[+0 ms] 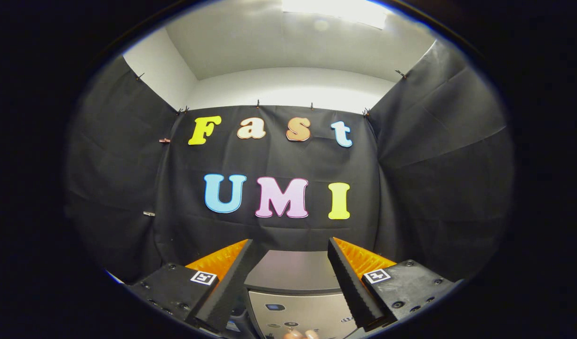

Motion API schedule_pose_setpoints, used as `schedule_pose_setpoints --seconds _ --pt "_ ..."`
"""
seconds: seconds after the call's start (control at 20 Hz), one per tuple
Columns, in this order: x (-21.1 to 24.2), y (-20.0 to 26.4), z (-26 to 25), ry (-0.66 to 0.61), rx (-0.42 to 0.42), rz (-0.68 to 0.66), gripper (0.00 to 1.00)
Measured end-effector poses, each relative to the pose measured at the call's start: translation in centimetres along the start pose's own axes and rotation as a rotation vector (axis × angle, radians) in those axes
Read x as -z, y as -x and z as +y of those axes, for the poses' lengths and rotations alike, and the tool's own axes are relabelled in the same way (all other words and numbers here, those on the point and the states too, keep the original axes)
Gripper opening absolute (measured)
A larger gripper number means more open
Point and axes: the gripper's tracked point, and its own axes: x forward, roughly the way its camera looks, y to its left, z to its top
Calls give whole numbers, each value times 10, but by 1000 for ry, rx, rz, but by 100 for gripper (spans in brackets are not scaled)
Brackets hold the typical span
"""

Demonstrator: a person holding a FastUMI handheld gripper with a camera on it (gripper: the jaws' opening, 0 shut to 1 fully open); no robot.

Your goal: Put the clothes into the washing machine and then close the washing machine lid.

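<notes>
Washer stands just ahead of the gripper, its lid down and flat; clothes aren't in sight. Fingers gape wide, holding nothing. Whether loaded or not, I can't judge.

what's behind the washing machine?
Behind the washing machine, seen between the open jaws of the gripper, hangs the booth's black cloth wall, with a white wall above it. The machine's top hides the floor behind it.
</notes>
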Motion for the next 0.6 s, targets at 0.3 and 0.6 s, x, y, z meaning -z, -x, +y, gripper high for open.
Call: schedule_pose_setpoints --seconds 0.3,0.6 --pt "-3 3 3 4 -6 -3 97" --pt "-2 5 3 1 -8 4 97"
